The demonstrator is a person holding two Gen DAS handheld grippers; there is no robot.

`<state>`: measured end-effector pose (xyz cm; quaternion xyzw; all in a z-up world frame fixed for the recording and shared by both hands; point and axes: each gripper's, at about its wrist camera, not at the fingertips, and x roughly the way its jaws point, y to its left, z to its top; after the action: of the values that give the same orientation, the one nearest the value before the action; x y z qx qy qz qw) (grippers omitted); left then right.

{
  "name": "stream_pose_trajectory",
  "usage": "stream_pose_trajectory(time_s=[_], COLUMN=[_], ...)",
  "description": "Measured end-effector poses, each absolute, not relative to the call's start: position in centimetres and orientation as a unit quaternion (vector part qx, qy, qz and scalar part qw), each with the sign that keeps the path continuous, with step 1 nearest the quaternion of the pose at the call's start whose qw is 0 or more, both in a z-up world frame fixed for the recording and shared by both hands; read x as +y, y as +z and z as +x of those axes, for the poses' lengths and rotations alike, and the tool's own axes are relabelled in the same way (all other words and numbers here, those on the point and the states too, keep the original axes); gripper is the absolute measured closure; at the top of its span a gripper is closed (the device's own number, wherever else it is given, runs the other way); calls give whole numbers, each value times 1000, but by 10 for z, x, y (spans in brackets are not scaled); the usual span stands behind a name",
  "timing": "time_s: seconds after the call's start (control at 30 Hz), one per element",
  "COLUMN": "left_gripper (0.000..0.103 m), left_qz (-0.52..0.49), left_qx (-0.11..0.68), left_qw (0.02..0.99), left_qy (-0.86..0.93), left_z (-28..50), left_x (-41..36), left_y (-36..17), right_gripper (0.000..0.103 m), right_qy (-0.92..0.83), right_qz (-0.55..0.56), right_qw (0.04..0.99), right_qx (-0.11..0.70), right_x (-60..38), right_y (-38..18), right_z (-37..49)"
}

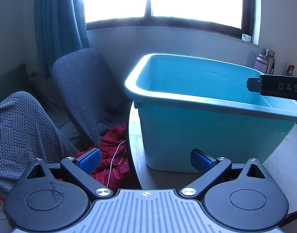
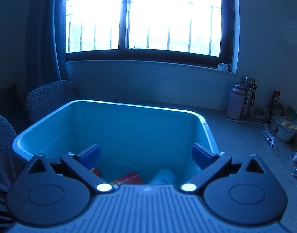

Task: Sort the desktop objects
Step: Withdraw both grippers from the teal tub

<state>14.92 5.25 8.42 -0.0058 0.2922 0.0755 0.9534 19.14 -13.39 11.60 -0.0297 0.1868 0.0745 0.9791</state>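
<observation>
The teal storage bin stands on the table, near its left edge, with its open top facing up. The right gripper hangs over the bin's near rim with its fingers spread wide and nothing between the blue pads. The left gripper sits low outside the bin, at the table's left edge, fingers likewise spread wide and empty. Inside the bin, against the near wall, lie at least 3 items: a red cylindrical container, part of a second red item and a pale bottle; labels cannot be read. Objects yet to be sorted lie at the table's right edge: 2 paper cups, a clear wrapped packet and other small items too blurred to name. 2 flasks stand at the far right corner, apparently on a flat tray. Handling assessment: the cups are likely light and thin-walled, and will crush under a firm squeeze, so grip across the body just below the rim with light closing force. The packet is probably soft and slippery; pinch it across its narrow width near the middle. The flasks appear rigid and comparatively heavy, with smooth walls; grip around the body at mid-height and keep upright. The bin is stiff but bulky; its rolled rim is the only practical hold.
</observation>
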Motion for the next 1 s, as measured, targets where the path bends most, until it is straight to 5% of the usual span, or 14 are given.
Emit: stream_pose_trajectory(time_s=[1.0], left_gripper=[3], left_qz=[1], left_qx=[302], left_qw=[946], left_qy=[114], left_z=[54], left_x=[32], left_y=[127], right_gripper=[0], right_qy=[29], right_qz=[0], right_qw=[965], right_qx=[261], right_x=[-212], right_y=[117], right_z=[70])
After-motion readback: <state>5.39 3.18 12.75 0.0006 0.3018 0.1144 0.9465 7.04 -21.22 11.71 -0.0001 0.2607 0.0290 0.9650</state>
